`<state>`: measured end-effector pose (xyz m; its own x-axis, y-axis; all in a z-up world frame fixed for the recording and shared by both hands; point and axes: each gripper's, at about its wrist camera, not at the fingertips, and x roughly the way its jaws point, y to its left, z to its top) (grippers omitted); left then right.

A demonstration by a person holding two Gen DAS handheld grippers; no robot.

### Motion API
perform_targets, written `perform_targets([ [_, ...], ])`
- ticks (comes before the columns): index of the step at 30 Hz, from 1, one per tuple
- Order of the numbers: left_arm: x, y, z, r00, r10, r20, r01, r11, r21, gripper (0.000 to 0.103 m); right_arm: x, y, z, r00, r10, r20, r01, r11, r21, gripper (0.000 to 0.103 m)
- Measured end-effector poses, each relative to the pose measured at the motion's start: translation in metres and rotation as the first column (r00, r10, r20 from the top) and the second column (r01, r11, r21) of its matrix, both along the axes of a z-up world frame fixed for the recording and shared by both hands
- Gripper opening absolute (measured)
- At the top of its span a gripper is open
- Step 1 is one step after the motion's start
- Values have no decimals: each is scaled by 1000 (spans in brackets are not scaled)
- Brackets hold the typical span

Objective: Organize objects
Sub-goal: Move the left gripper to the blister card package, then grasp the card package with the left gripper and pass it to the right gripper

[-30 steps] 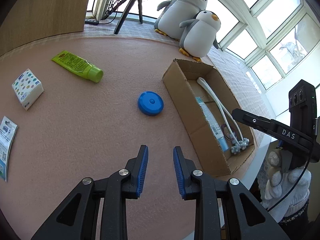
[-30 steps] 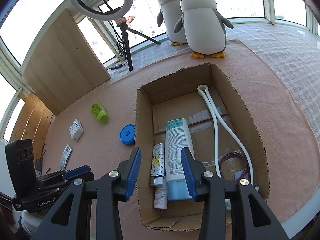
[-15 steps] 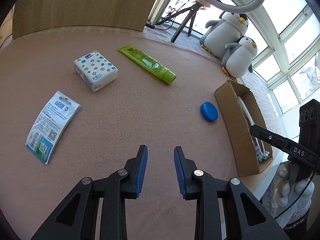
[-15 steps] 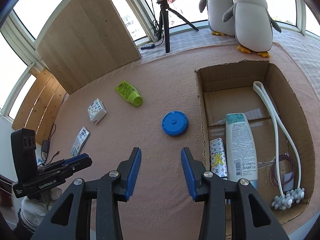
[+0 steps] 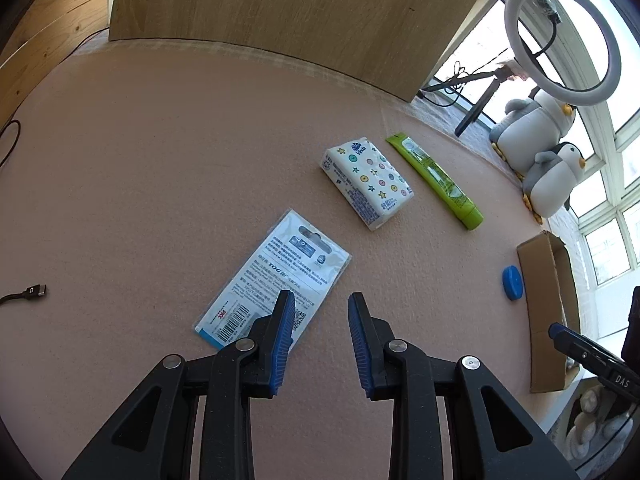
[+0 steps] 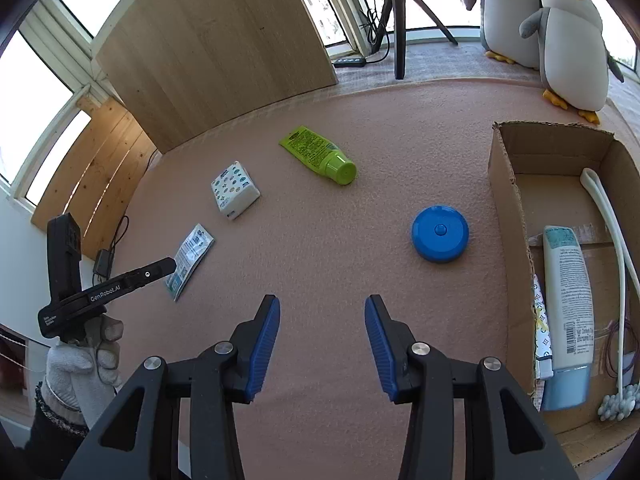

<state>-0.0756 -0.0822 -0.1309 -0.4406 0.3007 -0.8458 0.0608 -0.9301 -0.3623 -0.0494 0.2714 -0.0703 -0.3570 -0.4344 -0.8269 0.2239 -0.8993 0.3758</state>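
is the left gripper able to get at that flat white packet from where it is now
Probably yes. The left gripper hangs just above the flat packet, jaws apart and empty, nothing between. Lying flat on the mat, it may resist pinching.

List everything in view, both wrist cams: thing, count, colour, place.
flat packet: 1, white-blue, mat, before left gripper
tissue pack: 1, white, dotted, mat
tube: 1, green, mat
round case: 1, blue, beside box
cardboard box: 1, brown, mat's right edge
lotion bottle: 1, white-blue, in box
plush penguins: 2, grey-white, by window
ring light: 1, white, on tripod
left gripper: black, blue pads, empty
right gripper: jaws opening, empty
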Motion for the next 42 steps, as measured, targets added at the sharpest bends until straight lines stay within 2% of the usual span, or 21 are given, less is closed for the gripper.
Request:
perform_targets([
  [7,-12,-27,-16,999,34,15,-34,999,-10,30,4,-12,-6,1000,5,22,-5,1000,7,41],
  [17,-19,-25,-29,1000,-2,25,3,1000,-24,29,4,-16,-10,999,-5,47,5,1000,11,41],
  [25,-11,15,-30,997,-76,7,76,995,-57,29,2,-21,-15,998,7,57,-7,1000,6,41],
  [30,-5,50,-29,987,-159,-1,159,983,-90,29,1,-23,-20,998,16,67,-16,1000,-1,41],
  [36,1,84,-29,976,-218,1,218,974,-67,30,-4,-22,-27,996,15,87,-14,1000,-10,41],
  [42,15,123,-29,952,-306,6,306,952,-21,32,-15,-27,-36,994,25,110,-21,999,-34,41],
])
